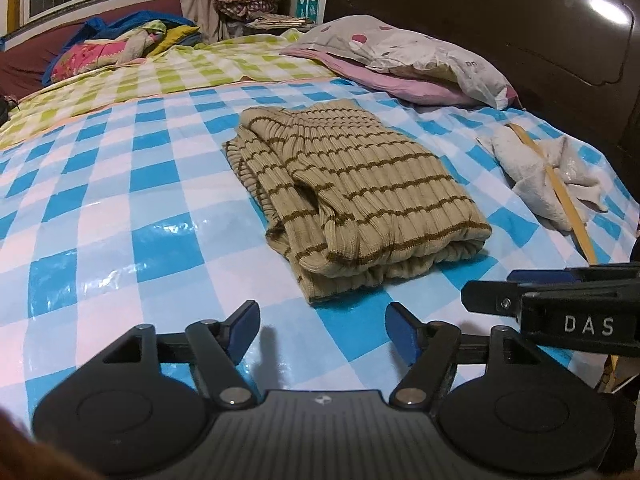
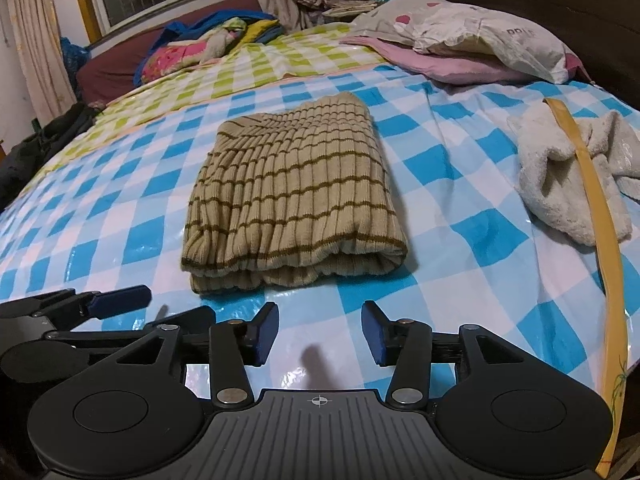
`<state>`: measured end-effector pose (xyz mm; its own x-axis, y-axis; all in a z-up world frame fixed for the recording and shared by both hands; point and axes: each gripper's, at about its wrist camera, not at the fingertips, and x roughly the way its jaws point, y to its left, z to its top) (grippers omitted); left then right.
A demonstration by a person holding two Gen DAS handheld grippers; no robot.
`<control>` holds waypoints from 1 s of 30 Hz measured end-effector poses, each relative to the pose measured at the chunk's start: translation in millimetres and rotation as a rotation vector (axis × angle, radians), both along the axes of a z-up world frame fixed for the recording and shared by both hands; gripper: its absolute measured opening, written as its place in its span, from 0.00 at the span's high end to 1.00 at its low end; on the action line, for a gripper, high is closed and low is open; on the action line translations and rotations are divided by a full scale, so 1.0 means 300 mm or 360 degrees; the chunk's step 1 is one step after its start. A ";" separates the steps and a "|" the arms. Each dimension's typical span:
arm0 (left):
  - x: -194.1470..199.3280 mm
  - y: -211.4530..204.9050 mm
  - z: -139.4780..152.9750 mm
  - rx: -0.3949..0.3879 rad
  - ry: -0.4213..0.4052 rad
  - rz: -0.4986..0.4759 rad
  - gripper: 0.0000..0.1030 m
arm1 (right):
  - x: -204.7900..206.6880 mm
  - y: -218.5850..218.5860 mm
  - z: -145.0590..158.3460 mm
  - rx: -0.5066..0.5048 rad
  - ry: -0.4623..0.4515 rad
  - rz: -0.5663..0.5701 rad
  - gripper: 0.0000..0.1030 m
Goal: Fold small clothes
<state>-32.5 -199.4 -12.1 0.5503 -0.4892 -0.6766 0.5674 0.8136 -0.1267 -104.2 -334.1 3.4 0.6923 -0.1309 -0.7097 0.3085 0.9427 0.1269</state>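
Striped sweater lies folded on the bed, both grippers held back from it.

The beige striped sweater sits as a thick folded bundle on the blue checked sheet, which suggests this piece is close to done. The left gripper and right gripper hover side by side near its front edge, fingers spread wide and holding nothing, probably clear of the cloth to check the fold. A white towel under a yellow stick waits to the right.

Ribbed knit sweater – glossy plastic sheet – fluffy towel.
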 end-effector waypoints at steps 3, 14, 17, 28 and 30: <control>-0.001 0.001 0.003 0.0002 -0.0006 0.0006 0.26 | -0.005 0.000 -0.008 0.0006 0.0002 -0.0009 0.54; -0.019 -0.002 0.008 0.0008 -0.0025 0.0010 0.22 | -0.032 -0.005 -0.023 0.0005 -0.0006 -0.0045 0.51; -0.024 -0.004 0.007 0.0022 -0.0030 0.0016 0.20 | -0.038 -0.008 -0.028 0.0007 -0.0003 -0.0051 0.51; -0.037 -0.008 0.002 0.0070 -0.0050 0.0048 0.10 | -0.058 -0.014 -0.036 0.0013 -0.0001 -0.0066 0.50; -0.038 -0.010 0.002 0.0080 -0.0053 0.0054 0.09 | -0.062 -0.015 -0.037 0.0014 -0.0002 -0.0070 0.50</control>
<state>-43.8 -202.3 -11.5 0.5888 -0.4357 -0.6808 0.5425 0.8374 -0.0667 -122.6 -338.7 -7.6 0.6869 -0.1549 -0.7101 0.3493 0.9271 0.1357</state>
